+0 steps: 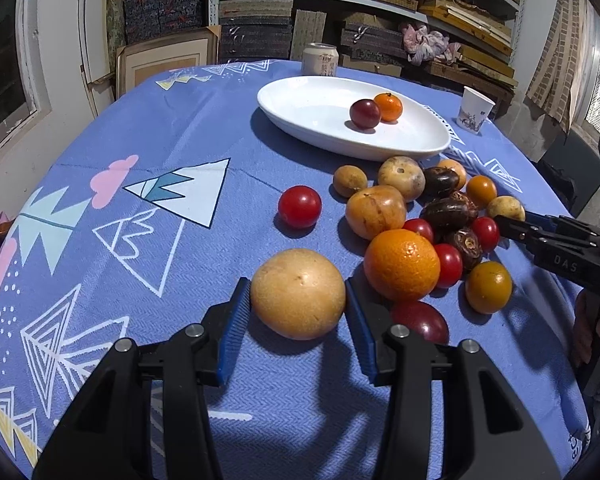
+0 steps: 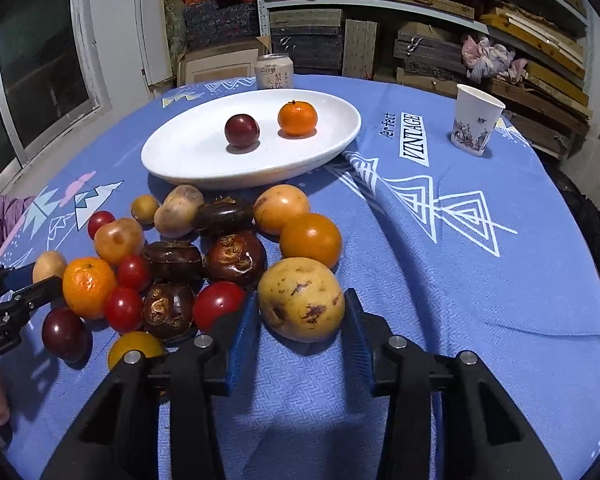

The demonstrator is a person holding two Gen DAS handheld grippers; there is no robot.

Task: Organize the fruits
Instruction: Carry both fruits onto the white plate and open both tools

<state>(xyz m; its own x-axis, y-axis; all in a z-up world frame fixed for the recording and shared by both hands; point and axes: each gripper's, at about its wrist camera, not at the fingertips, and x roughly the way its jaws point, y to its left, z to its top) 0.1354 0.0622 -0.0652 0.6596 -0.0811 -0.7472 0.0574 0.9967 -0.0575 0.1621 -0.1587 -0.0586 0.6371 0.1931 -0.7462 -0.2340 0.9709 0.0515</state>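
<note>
A white oval plate holds a dark plum and a small orange. A pile of several fruits lies on the blue cloth in front of the plate. My left gripper has its blue pads on both sides of a tan round fruit resting on the cloth. My right gripper has its pads on both sides of a spotted yellow fruit, also on the cloth.
A drink can stands behind the plate. A paper cup stands at the right. A lone red tomato lies left of the pile. Shelves of boxes line the back wall.
</note>
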